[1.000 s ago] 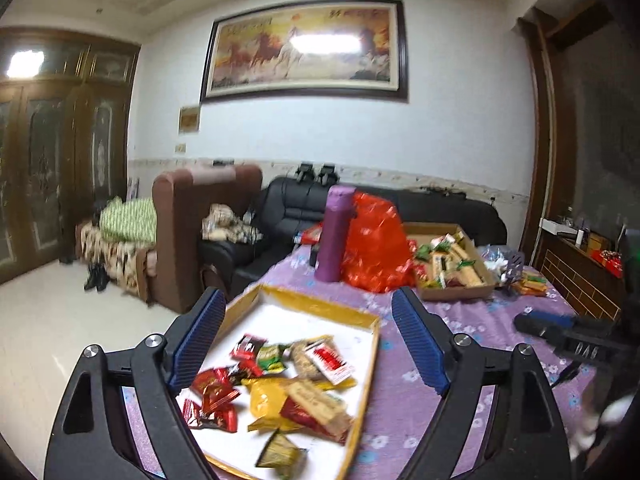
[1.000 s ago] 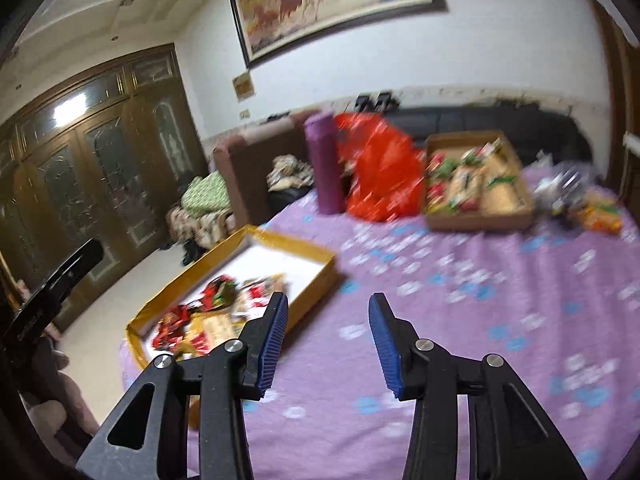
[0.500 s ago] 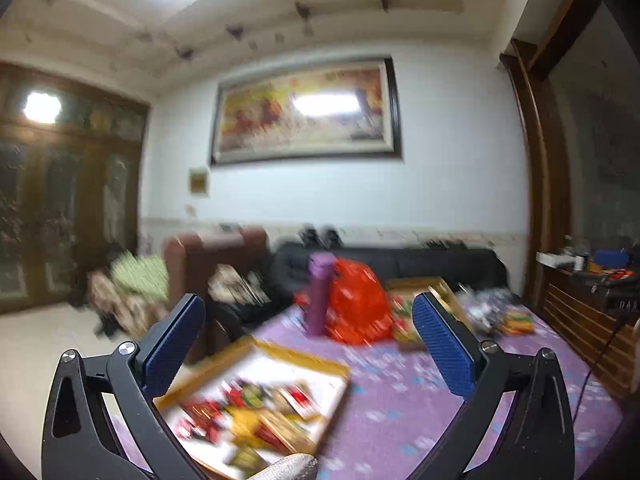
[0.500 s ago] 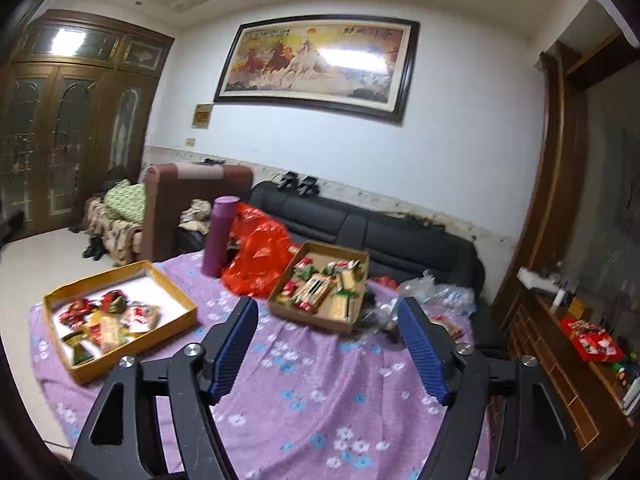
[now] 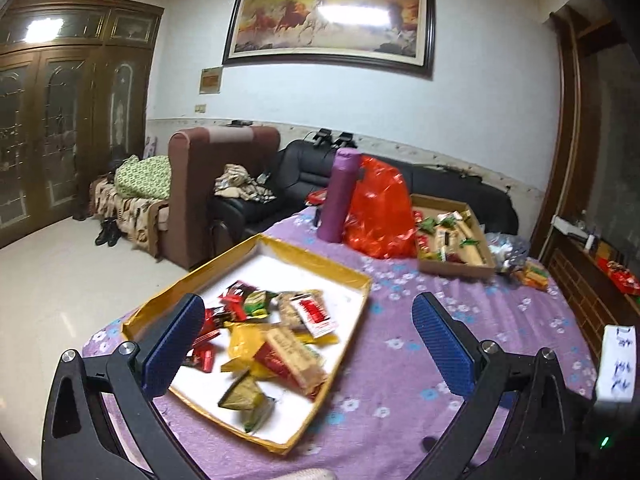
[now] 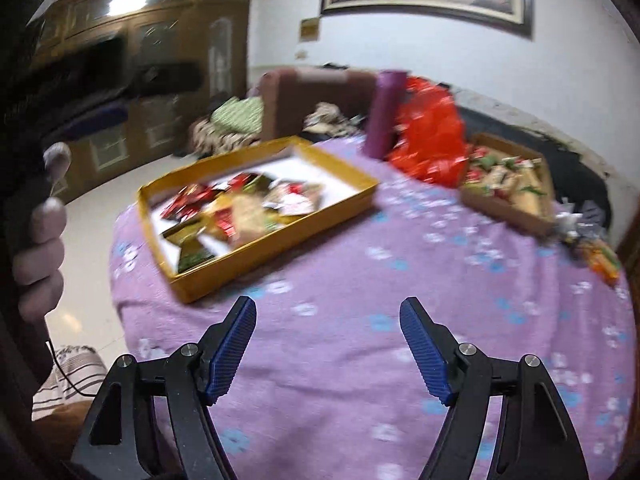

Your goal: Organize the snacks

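Observation:
A yellow-rimmed tray (image 5: 352, 276) holds several wrapped snacks (image 5: 280, 340) on the purple flowered tablecloth (image 5: 440, 308). My left gripper (image 5: 306, 312) hangs open just above the tray's near end, nothing between its blue pads. A brown cardboard box (image 5: 452, 264) with more snacks stands at the far right. In the right wrist view the tray (image 6: 280, 232) lies ahead to the left and the box (image 6: 508, 208) at the back right. My right gripper (image 6: 328, 308) is open over bare cloth, holding nothing.
A purple bottle (image 5: 338, 196) and a red plastic bag (image 5: 380, 208) stand between tray and box. Loose snacks (image 5: 532, 276) lie past the box near the table edge. A person's hand (image 6: 40, 248) shows at the left. Sofas sit behind the table.
Both grippers' jaws have spread wider. Both views swung up toward the wall and came back down to the table. The right view has turned left toward the tray.

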A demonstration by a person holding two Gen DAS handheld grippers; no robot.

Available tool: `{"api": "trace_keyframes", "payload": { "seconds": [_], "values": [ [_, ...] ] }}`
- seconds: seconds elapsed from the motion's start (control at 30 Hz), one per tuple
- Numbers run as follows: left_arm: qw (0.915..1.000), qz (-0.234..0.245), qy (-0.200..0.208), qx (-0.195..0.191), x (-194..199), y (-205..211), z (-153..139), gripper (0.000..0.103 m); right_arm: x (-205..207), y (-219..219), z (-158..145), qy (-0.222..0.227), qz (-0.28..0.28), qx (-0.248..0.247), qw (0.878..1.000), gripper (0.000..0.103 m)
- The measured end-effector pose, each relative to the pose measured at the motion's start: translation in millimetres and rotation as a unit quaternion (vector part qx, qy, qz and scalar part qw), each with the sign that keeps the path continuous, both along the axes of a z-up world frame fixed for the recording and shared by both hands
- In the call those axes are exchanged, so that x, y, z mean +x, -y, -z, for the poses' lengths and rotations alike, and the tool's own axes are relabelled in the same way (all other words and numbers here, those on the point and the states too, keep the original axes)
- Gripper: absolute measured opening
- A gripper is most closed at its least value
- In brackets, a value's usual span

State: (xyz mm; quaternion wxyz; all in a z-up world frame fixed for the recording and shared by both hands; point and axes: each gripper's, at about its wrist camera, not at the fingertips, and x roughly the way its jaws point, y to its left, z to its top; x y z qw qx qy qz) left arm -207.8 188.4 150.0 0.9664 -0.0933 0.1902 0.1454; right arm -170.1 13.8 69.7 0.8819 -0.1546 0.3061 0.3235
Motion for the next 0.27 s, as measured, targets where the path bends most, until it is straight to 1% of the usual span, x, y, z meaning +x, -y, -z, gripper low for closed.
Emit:
{"api": "trace_keyframes", "payload": {
  "seconds": [0.13, 0.27],
  "values": [
    [0.9995, 0.005, -0.024, 0.020, 7, 2, 10, 0.103, 2, -20, 14, -0.018, -0.011, -0.002, 1.000, 0.076],
    [0.9984, 0.019, -0.039, 0.035, 15, 11, 15, 0.103, 14, -16, 18, -0.036, 0.005, 0.008, 0.999, 0.076]
  ]
}}
